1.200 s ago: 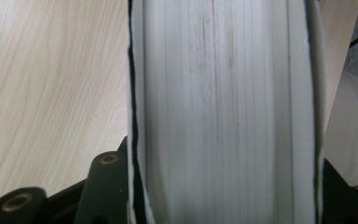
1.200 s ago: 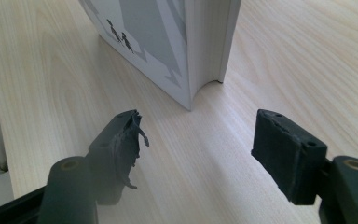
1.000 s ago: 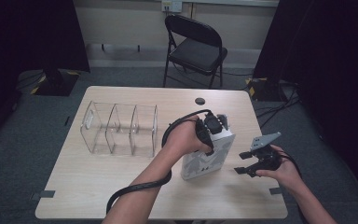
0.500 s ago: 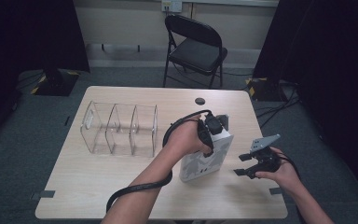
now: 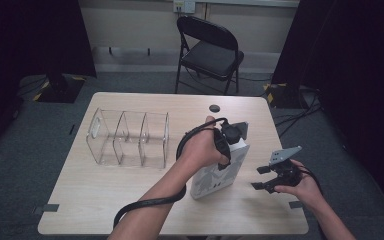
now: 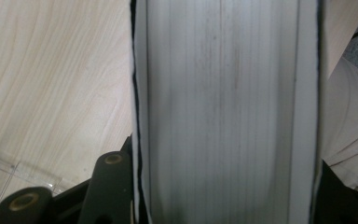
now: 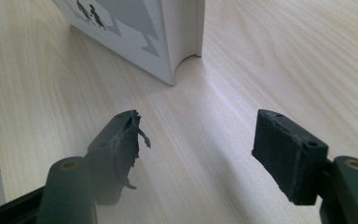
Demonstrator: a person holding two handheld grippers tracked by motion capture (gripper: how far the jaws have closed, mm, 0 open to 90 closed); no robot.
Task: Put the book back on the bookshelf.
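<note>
At centre frame the left gripper [image 5: 230, 137] is clamped on the top edge of a white book [image 5: 215, 172], standing upright on the bench [image 5: 130, 200]. At lower right the right gripper [image 5: 270, 177] hovers near it, jaws apart and empty. Held by one edge, the book could pivot or topple toward the clear organizer [image 5: 130, 137] at left.

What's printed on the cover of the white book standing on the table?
Grey tree-like shapes and small dark figures on the white hardcover book, clearest in the right gripper view.
</note>
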